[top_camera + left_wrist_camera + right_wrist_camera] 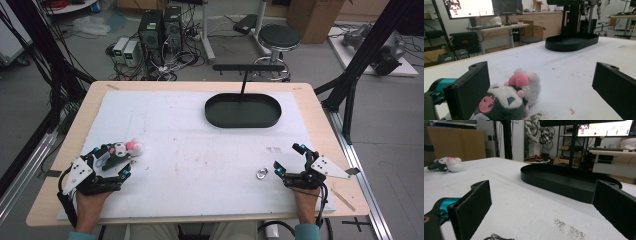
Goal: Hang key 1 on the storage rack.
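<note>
The left hand-held gripper (112, 161) rests on the white surface (200, 150) with its jaws spread wide, and the plush toy (511, 97) lies between them, well away from the black oval tray (243, 110), toward the near left corner. In the left gripper view the toy sits hard against one jaw while the other jaw stands well clear of it. The likely trouble is an off-centre close: the far jaw would sweep the soft body sideways before it bites, so the grip may land on an ear or the pink bow and the toy could slump or slip out on the lift.

The right hand-held gripper (296, 159) is also open and empty, on the near right side from the tray. A small metal ring (262, 173) lies on the surface just beside its jaws. The ring is low and flat, so I judge it easy to push along or miss; jaws closing above it would catch nothing.
</note>
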### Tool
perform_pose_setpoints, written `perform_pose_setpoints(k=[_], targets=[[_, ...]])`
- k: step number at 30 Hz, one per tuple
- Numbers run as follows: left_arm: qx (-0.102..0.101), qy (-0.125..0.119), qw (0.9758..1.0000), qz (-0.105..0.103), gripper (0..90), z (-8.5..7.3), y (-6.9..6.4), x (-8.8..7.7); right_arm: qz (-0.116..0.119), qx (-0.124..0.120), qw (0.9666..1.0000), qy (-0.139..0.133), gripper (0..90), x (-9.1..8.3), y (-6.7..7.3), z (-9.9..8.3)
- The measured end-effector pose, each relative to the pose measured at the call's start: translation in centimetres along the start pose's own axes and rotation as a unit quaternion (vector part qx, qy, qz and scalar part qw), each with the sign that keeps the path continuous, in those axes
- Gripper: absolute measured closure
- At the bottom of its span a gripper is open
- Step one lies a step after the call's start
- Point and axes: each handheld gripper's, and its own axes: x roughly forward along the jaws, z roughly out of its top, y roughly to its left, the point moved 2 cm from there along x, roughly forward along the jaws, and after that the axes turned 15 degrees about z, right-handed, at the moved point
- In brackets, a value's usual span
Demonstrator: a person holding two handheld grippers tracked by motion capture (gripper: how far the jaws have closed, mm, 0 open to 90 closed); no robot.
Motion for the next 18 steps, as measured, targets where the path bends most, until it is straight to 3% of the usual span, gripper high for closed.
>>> perform_pose_setpoints(k=[18], targets=[[0.003,0.0,1.0,-0.001,1.7,0.03,-0.07,-0.01,-0.001,-0.002,1.0,-0.001,1.8,0.0,0.0,0.0]])
